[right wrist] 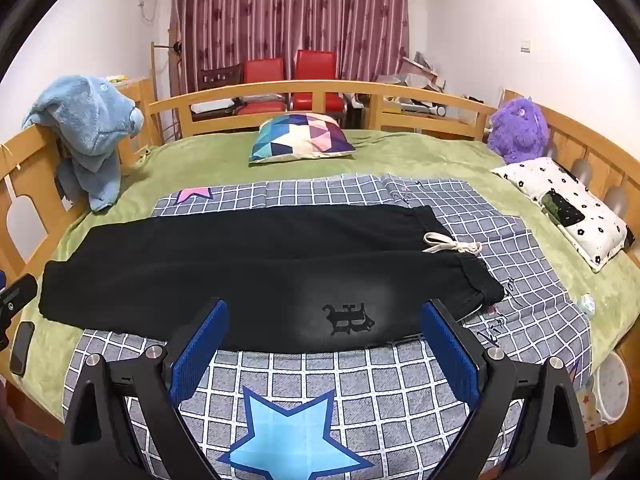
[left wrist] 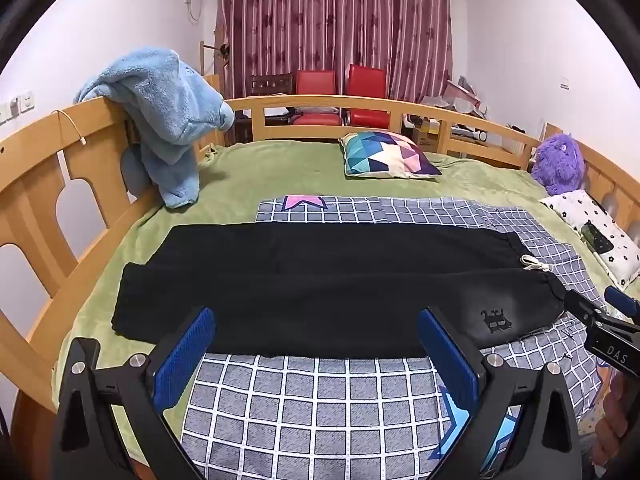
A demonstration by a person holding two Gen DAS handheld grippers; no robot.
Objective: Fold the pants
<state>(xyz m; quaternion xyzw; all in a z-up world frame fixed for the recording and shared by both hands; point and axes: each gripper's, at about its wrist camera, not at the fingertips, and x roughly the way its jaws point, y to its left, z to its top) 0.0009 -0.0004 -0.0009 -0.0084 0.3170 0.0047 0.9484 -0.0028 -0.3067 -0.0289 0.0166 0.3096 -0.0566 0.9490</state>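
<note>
Black pants (left wrist: 320, 284) lie flat across a grey checked blanket (left wrist: 320, 408) on the bed, waistband with a white drawstring (left wrist: 534, 263) to the right, leg cuffs to the left. My left gripper (left wrist: 316, 320) hovers open over the near edge of the pants, blue pads wide apart with nothing between them. In the right wrist view the same pants (right wrist: 240, 264) show a small black emblem (right wrist: 348, 318). My right gripper (right wrist: 324, 312) stands open just above that emblem, near the waistband (right wrist: 476, 280). The right gripper's tip (left wrist: 600, 320) shows at the left view's right edge.
A wooden rail (left wrist: 360, 104) rings the green-sheeted bed (left wrist: 260, 168). A blue plush towel (left wrist: 160, 112) hangs on the left rail. A patchwork cushion (left wrist: 388, 156), a purple plush toy (left wrist: 558, 164) and a spotted pillow (left wrist: 596, 232) lie beyond. A phone (right wrist: 20, 348) rests at the bed's left edge.
</note>
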